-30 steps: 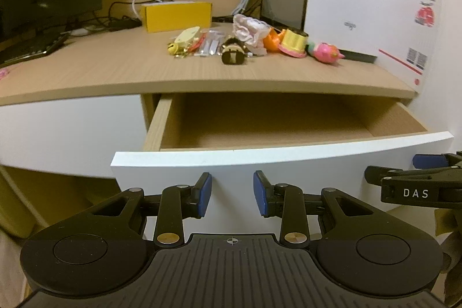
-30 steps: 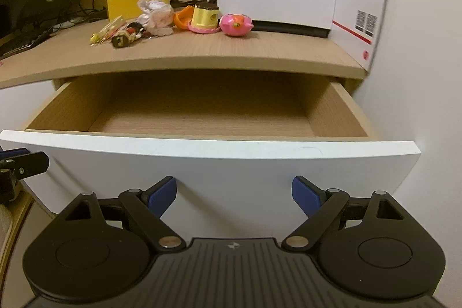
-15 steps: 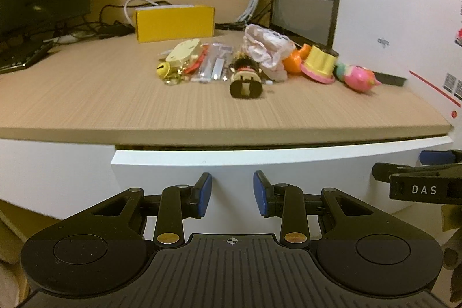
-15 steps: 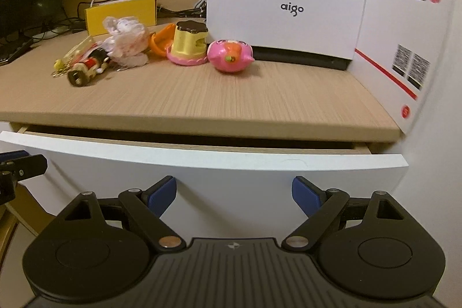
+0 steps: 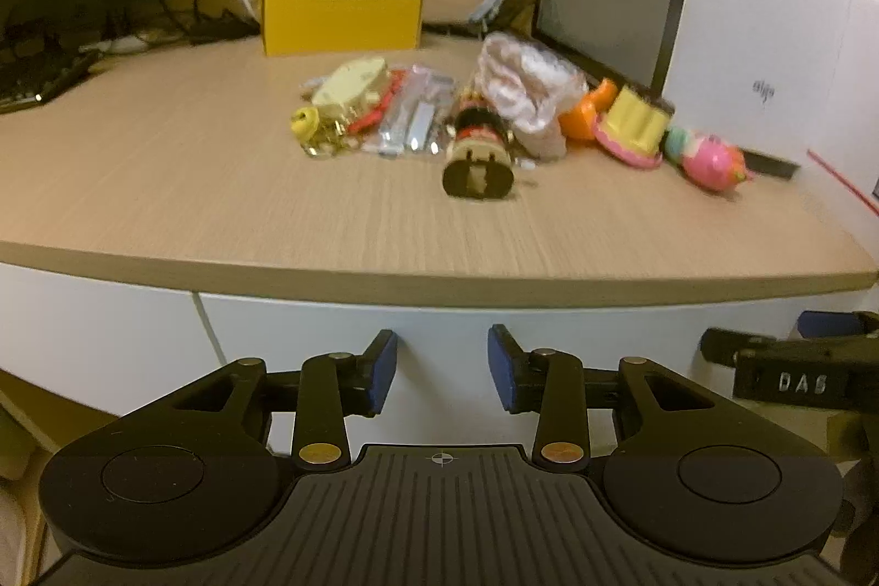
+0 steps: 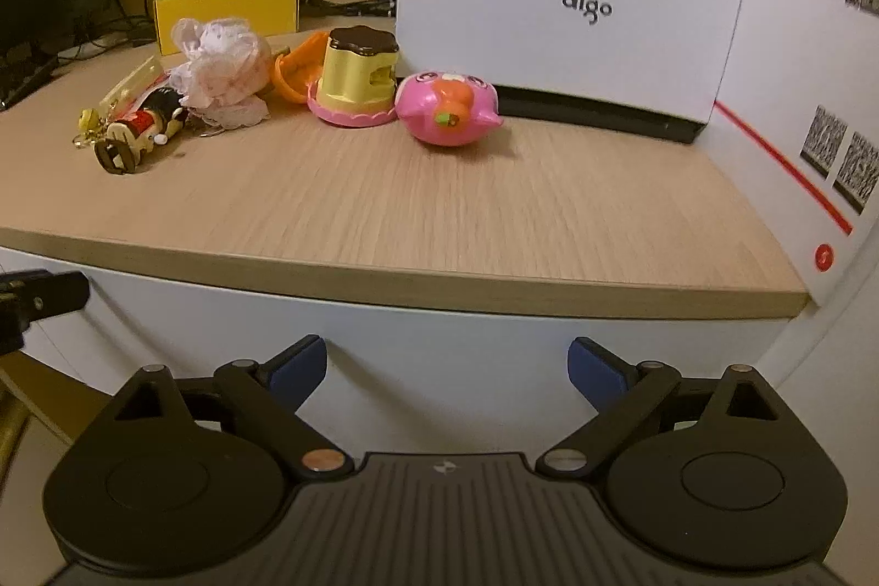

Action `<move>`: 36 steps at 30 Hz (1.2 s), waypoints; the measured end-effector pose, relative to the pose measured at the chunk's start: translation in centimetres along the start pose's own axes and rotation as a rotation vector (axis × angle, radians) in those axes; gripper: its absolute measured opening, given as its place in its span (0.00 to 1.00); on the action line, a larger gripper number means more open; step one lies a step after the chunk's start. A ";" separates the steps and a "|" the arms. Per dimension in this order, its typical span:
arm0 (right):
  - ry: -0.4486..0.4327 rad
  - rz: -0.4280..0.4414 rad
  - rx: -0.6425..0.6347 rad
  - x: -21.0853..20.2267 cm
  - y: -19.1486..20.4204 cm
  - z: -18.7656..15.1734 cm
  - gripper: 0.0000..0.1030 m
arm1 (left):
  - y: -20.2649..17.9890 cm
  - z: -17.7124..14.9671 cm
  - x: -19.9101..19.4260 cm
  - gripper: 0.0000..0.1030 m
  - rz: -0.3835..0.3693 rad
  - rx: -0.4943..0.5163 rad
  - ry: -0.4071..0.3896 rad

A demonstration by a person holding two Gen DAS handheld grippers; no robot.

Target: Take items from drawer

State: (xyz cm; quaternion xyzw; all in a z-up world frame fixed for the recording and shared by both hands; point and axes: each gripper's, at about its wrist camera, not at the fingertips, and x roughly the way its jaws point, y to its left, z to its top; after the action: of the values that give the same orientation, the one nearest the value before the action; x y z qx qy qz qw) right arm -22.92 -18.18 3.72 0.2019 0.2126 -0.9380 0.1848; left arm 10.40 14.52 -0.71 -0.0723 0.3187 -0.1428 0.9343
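The white drawer front (image 6: 439,339) sat closed beneath the wooden desktop (image 6: 439,223). Both the left gripper (image 5: 442,369) and right gripper (image 6: 446,369) faced it, jaws just widened and empty. Toys, including a pink pig toy (image 6: 448,113), lay on the desktop.

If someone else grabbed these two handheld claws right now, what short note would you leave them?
Left gripper: open, holding nothing; its jaws have just been opening.
Right gripper: open wide, holding nothing; its jaws have just been opening too.
Both face the white drawer front, which now sits shut under the desk.
Toys lie on the desk: pink pig, yellow stool toy, doll, keychains.
Left: probably nothing.
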 end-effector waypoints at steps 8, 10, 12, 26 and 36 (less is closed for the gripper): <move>0.024 -0.003 0.006 0.8 0.0 -0.4 0.96 | -0.2 -0.2 0.7 0.39 -0.004 -0.013 0.039; 0.019 -0.008 -0.002 0.7 0.1 -0.4 0.95 | -0.3 -0.2 0.2 0.39 -0.016 0.000 0.021; 0.007 -0.005 -0.027 0.2 0.5 -0.4 0.95 | -0.6 -0.3 -0.4 0.39 -0.033 0.024 0.015; 0.004 -0.012 0.002 -8.7 0.8 -5.1 0.95 | -0.5 -4.3 -8.7 0.39 -0.106 0.034 -0.018; -0.067 -0.015 0.004 -13.5 0.9 -5.9 0.95 | -2.4 -4.6 -12.5 0.39 -0.141 0.108 -0.062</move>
State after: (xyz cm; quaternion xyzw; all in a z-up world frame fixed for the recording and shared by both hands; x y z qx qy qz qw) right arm -9.28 -12.64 4.71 0.1692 0.2061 -0.9460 0.1845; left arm -2.37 15.96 3.42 -0.0484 0.2757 -0.2231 0.9337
